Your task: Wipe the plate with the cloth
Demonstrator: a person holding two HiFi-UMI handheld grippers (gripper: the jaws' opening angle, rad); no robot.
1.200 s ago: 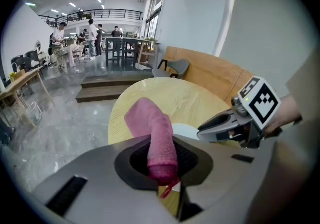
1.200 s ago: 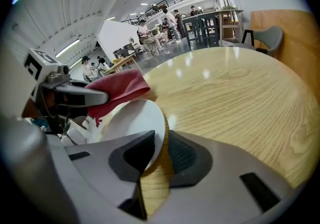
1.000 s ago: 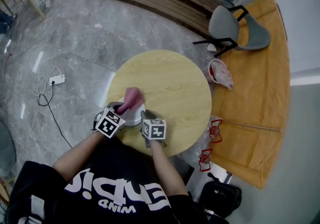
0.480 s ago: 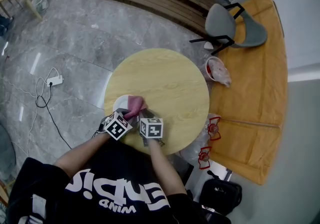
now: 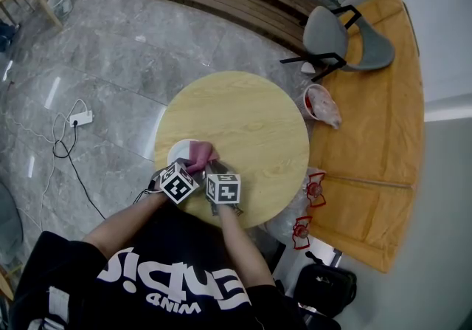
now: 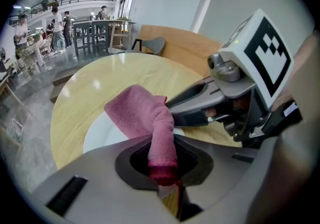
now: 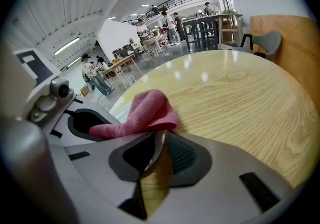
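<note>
Finding: my left gripper is closed on the lower end of the pink cloth. The cloth rises out of the jaws and folds forward, so its free bulk lies on the white plate directly ahead of that gripper. My right gripper is closed on a thin pale edge that I judge to be the near rim of the plate; the right gripper view shows that edge standing between the jaws, with the wood of the counter beyond. The plate sits at the near left part of the round counter, close to my body. The two grippers stand just beside each other at its near edge, the right one's tips touching or almost touching the cloth. Governing relation: in the head view the cloth covers the right part of the plate, and the bare white face lies to the left of it and away from me. The cloth's long axis runs from my left jaws forward onto the plate. The wiping stroke therefore falls to the left gripper, sweeping leftward and outward, while the right holds the rim. Risk noted: the two grippers are crowded, and a stroke to the right would foul the right gripper.
</note>
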